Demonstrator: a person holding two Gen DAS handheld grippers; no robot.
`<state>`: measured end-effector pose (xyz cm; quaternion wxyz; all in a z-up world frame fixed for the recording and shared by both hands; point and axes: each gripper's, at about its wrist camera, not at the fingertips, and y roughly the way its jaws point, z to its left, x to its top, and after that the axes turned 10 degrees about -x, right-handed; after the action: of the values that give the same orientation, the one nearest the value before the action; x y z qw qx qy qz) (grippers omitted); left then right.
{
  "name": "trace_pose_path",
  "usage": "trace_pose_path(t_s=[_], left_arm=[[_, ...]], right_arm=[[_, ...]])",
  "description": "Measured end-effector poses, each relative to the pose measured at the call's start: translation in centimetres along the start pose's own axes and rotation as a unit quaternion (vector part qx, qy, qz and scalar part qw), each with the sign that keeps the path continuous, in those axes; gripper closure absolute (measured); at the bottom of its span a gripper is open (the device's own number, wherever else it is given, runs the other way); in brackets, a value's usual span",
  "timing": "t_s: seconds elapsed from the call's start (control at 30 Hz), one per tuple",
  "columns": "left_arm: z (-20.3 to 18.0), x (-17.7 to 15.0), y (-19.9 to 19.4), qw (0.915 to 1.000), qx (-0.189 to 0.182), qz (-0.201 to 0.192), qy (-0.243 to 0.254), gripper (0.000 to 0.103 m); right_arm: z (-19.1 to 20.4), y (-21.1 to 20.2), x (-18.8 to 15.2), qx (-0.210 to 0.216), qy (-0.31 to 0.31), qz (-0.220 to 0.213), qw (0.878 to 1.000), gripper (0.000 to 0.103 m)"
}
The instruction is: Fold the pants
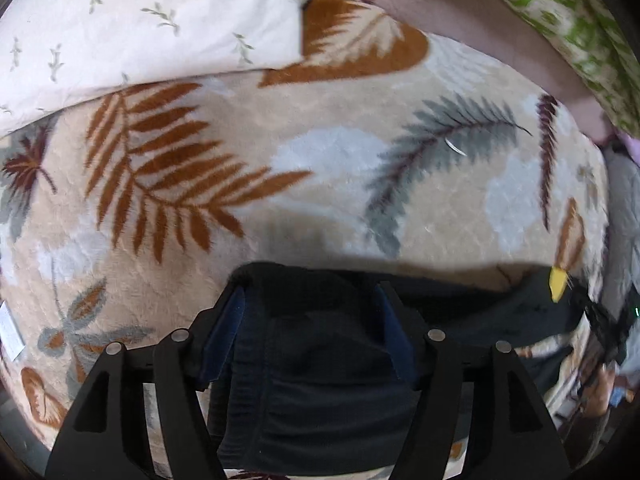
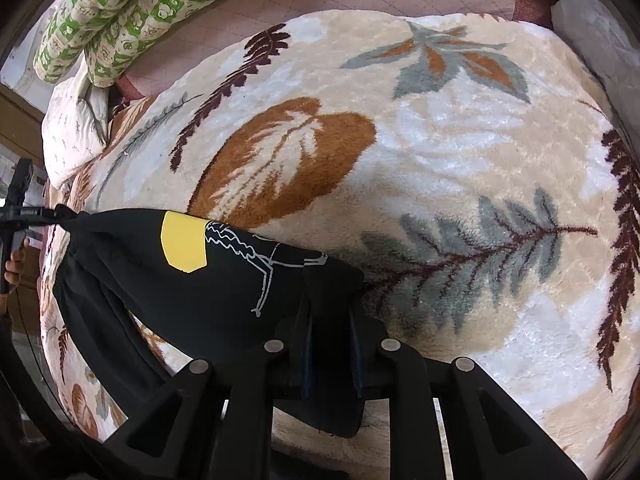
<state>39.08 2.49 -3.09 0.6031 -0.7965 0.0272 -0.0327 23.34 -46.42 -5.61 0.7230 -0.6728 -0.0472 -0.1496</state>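
Observation:
Black pants [image 2: 192, 300] with a yellow patch [image 2: 185, 242] and a white line drawing hang stretched between my two grippers, just above a leaf-patterned blanket [image 2: 440, 128]. My right gripper [image 2: 330, 320] is shut on one end of the fabric, its fingers close together. In the left wrist view the gathered waistband of the pants [image 1: 320, 380] fills the wide gap of my left gripper [image 1: 310, 300], and both pads touch it. The right wrist view shows the left gripper [image 2: 56, 214] at the far left with the bunched pants corner in its tips. The yellow patch [image 1: 558, 280] shows at the right.
The fleece blanket [image 1: 320, 160] covers a bed. A white pillow [image 1: 140, 20] lies at one far corner. A green patterned quilt [image 2: 120, 12] lies along the far edge. A person's hand [image 2: 14, 268] holds the left gripper at the bed's edge.

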Motion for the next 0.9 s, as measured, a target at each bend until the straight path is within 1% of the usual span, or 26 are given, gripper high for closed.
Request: trace_pose_path(t_s=[0.03,0.07,0.1,0.17,0.2,0.33,0.43,0.53,0.57,0.6,0.7,0.73,0.77,0.8,0.87,0.9], left_arm=[[-0.4,0.1,0.2,1.0000,0.002,0.000,0.003,0.052],[-0.6,0.1,0.2,1.0000,0.003,-0.001,0.008,0.059],[-0.8,-0.1,0.2,0.9999,0.006,-0.004,0.014,0.061],[-0.8,-0.6,-0.1,0.9997,0.007,-0.013,0.018,0.072],[-0.9,-0.8,-0.2,0.9997,0.004,-0.017,0.015,0.074],[-0.5,-2.0,-1.8,0.9988,-0.001,-0.048,0.011,0.076],[0.1,-2.9,-2.7,0.9977,-0.017,-0.065,0.004,0.076],[1.2,-3.7,-3.5,0.9970,-0.026,-0.073,-0.009,0.076],[1.3,-3.9,-3.5,0.9970,-0.025,-0.073,-0.012,0.076],[1.2,-4.0,-3.5,0.9970,-0.025,-0.072,-0.014,0.076],[1.3,-4.1,-3.1,0.9970,-0.022,-0.071,-0.022,0.076],[1.2,-4.1,-3.1,0.9969,-0.021,-0.071,-0.025,0.076],[1.1,-4.1,-3.2,0.9970,-0.017,-0.071,-0.024,0.076],[0.6,-3.8,-2.7,0.9971,-0.016,-0.071,-0.024,0.076],[0.3,-3.6,-2.7,0.9971,-0.013,-0.071,-0.022,0.076],[0.3,-3.5,-2.6,0.9971,-0.014,-0.071,-0.024,0.076]], right_arm=[[0.1,0.0,0.0,-0.004,-0.004,-0.001,1.000,0.090],[0.3,0.0,0.0,-0.007,-0.008,-0.002,1.000,0.090],[0.4,-0.1,0.0,-0.009,-0.011,-0.004,1.000,0.090],[0.6,-0.3,-0.1,-0.015,-0.018,-0.010,1.000,0.090],[0.7,-0.4,-0.2,-0.018,-0.020,-0.014,1.000,0.091],[1.3,-1.5,-0.4,-0.031,-0.029,-0.036,0.998,0.092],[1.7,-2.4,-0.6,-0.037,-0.041,-0.050,0.997,0.092],[1.8,-3.6,-0.7,-0.042,-0.061,-0.069,0.995,0.092],[1.6,-3.9,-0.7,-0.037,-0.066,-0.073,0.994,0.092],[1.4,-3.9,-0.6,-0.030,-0.068,-0.071,0.995,0.091],[0.7,-2.9,-0.7,-0.036,-0.077,-0.039,0.996,0.082],[0.2,-2.6,-0.9,-0.039,-0.074,-0.030,0.996,0.077],[-0.6,-2.4,-1.1,-0.033,-0.061,-0.028,0.997,0.075],[-1.3,-2.4,-1.4,-0.018,-0.042,-0.030,0.998,0.075],[-3.1,-2.4,-1.7,0.026,0.011,-0.048,0.998,0.074],[-3.5,-2.0,-1.7,0.041,0.022,-0.046,0.998,0.069]])
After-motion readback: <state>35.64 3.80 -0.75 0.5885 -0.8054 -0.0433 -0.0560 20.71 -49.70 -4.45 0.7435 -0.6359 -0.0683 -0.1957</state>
